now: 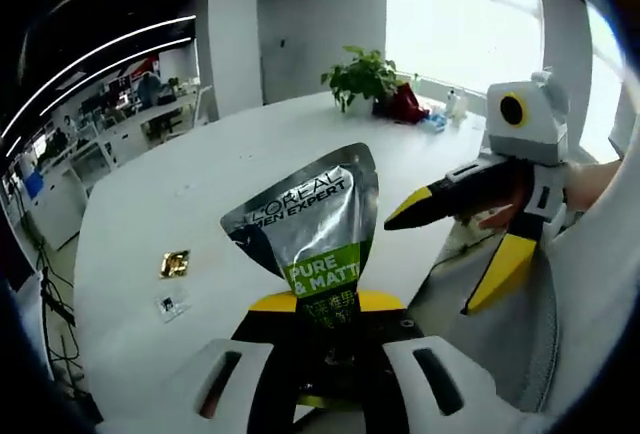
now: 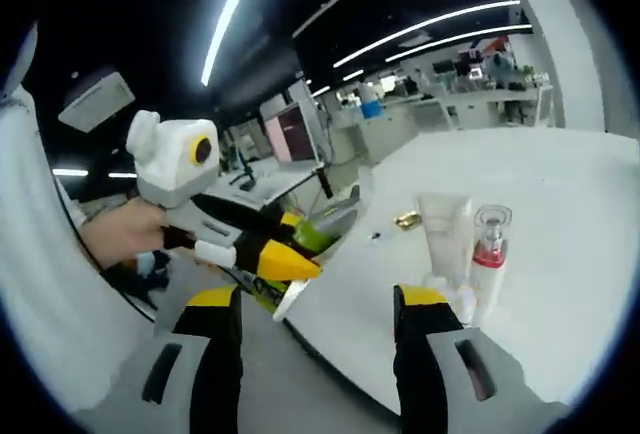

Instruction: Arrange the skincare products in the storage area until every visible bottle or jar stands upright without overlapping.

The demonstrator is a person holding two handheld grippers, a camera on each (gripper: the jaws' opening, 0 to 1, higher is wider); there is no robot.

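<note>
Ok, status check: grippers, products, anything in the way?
Left gripper shut on L'Oreal tube. Right gripper open, empty. White tube, clear-capped bottle upright on table.

The left gripper view looks close along its jaws across the white table toward a plant and windows. The right gripper view faces the table edge from beside it, toward office desks. Each sees the other gripper.
</note>
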